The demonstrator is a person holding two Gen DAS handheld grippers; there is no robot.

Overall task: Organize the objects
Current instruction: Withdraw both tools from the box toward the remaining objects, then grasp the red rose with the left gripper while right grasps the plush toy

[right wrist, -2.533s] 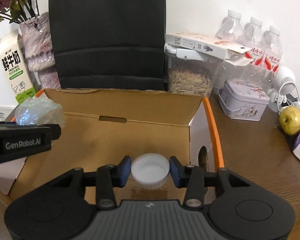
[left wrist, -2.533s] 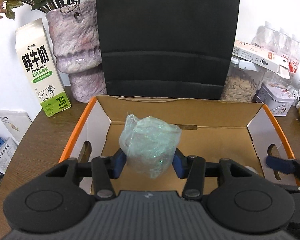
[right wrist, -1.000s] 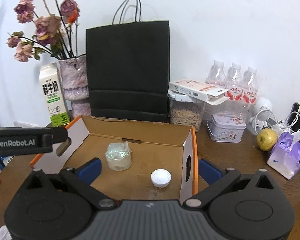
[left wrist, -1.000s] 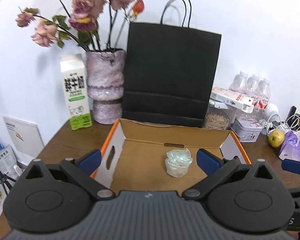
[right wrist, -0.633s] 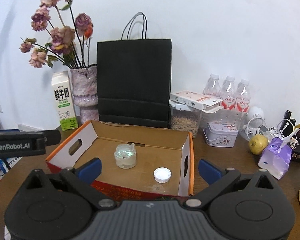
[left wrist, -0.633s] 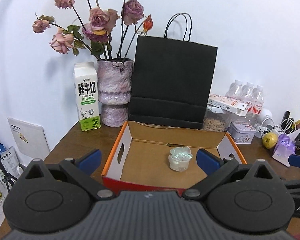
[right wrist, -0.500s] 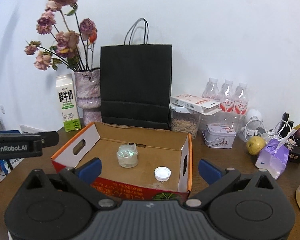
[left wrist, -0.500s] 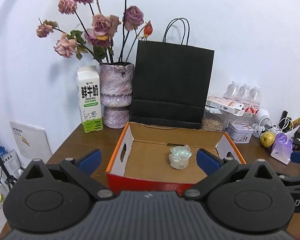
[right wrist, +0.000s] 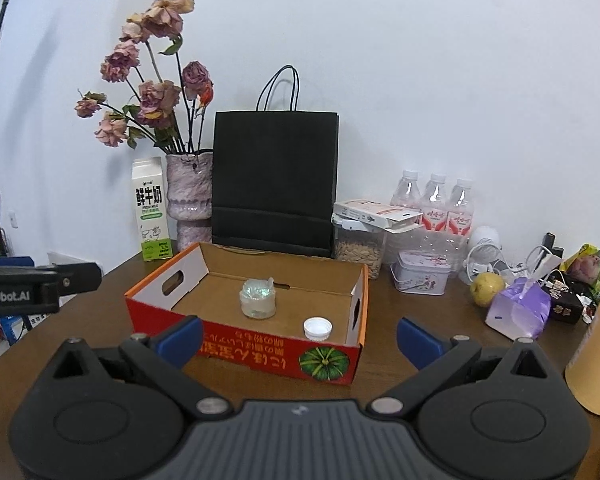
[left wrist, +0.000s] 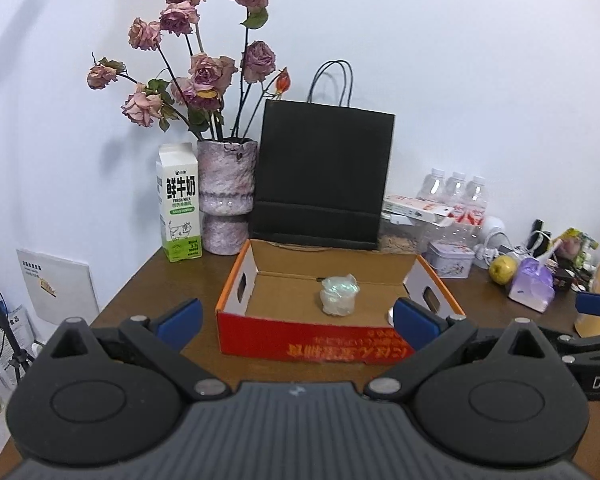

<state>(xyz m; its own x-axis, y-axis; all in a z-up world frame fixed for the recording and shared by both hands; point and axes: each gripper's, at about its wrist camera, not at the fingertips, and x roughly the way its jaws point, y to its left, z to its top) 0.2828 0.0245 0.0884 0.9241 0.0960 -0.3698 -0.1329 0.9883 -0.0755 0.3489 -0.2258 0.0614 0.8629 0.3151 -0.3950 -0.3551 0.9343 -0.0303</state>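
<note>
Both tongs had let go and drawn well back from the cardboard box (right wrist: 260, 344): the left tongs (left wrist: 296, 322) and right tongs (right wrist: 298, 340) stood wide apart and empty. The wrapped plastic bundle (right wrist: 258, 298) and the white cap (right wrist: 318, 328) now lay inside the box, near each other, so that placement looked done. On the counter (right wrist: 420, 320), a yellow fruit (right wrist: 487, 288) and a purple pouch (right wrist: 518, 312) sat unobstructed to the right.
</note>
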